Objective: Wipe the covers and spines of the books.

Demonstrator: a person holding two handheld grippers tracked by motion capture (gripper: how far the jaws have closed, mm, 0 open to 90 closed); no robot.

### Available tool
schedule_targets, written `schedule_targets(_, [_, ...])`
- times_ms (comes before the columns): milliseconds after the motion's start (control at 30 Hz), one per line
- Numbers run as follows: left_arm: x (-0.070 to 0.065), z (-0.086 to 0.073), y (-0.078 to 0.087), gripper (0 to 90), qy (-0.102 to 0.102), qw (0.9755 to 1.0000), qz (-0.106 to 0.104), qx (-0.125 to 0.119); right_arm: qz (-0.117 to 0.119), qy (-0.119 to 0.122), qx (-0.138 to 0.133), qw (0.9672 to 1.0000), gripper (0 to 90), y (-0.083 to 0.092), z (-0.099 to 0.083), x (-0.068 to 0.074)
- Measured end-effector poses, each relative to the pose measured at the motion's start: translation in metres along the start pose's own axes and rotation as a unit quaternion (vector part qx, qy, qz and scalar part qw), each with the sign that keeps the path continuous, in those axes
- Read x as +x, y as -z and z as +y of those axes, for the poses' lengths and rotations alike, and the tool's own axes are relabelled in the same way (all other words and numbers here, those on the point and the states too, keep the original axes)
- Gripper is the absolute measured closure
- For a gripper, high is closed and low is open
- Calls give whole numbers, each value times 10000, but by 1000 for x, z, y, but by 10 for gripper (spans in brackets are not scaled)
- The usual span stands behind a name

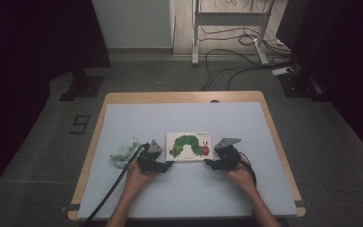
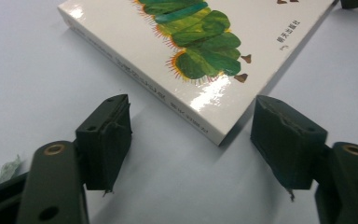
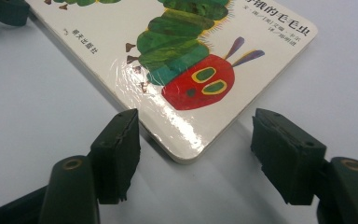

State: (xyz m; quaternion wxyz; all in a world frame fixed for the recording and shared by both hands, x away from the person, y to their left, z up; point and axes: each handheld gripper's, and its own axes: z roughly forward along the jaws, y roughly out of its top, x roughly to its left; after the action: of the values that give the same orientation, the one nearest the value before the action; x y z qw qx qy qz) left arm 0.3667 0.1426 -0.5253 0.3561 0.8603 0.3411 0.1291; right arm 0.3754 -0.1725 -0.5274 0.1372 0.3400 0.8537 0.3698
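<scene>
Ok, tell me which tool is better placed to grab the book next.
Probably the right tool: the book's rounded corner already lies between its open jaws, near one pad. The left tool is open too, but its corner sits just ahead of the jaws.

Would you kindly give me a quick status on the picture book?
Left tongs and right tongs open at its near corners. Caterpillar picture book flat, closed, ungripped. Crumpled cloth off left, clear.
</scene>
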Motion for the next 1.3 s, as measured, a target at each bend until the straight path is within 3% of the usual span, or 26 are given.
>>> schedule_targets(167, [-2, 0, 6, 134, -3, 10000, 10, 36, -18, -28, -12, 10000, 213, 3, -2, -1])
schedule_targets(300, [-6, -2, 16, 131, -21, 10000, -51, -66, 31, -38, -71, 10000, 127, 9, -3, 1])
schedule_targets(400, [-9, -3, 25, 121, -30, 9998, -109, -161, 39, -25, -125, 9999, 120, 16, -3, 2])
schedule_targets(700, [-20, -13, 53, 16, -163, 9997, -137, -153, -26, 72, -245, 9997, 6, 44, -5, 9])
schedule_targets(1000, [-27, -33, 72, 0, -192, 9991, -188, -313, -97, 127, -226, 9996, 0, 66, -18, 12])
schedule_targets(1300, [-28, -59, 68, 0, -214, 9998, -3, -53, -268, 50, -139, 9995, 0, 70, -48, 12])
